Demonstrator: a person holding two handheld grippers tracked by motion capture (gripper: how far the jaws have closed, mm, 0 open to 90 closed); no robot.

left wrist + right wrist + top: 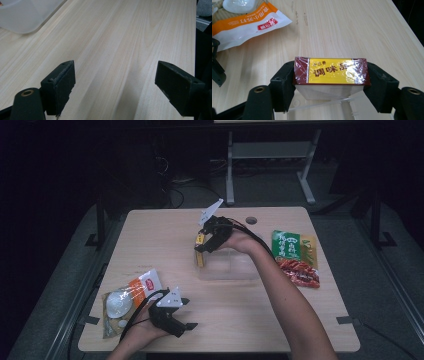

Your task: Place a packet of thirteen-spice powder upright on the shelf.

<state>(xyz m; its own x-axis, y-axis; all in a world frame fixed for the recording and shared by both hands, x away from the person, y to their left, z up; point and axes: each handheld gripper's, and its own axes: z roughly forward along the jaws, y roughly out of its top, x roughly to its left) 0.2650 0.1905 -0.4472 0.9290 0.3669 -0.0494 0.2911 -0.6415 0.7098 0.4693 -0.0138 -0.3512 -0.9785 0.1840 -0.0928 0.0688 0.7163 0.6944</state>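
While the right tongs pinch a seasoning box over the clear container, unreleased, the left tongs rest spread, empty; pouches apparently remain.

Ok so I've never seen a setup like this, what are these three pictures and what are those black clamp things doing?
A person sits at a wooden table holding a hand-held two-jaw gripper in each hand; there is no robot arm. The high view looks down from above. The other two pictures come from cameras riding on each gripper, looking along its jaws. The right gripper is clamped on a small maroon and yellow box over a clear plastic container. The left gripper is open, holding nothing, above bare wood near the table's front edge. Also on the table: an orange and white packet at the left, and a green and red snack packet at the right.
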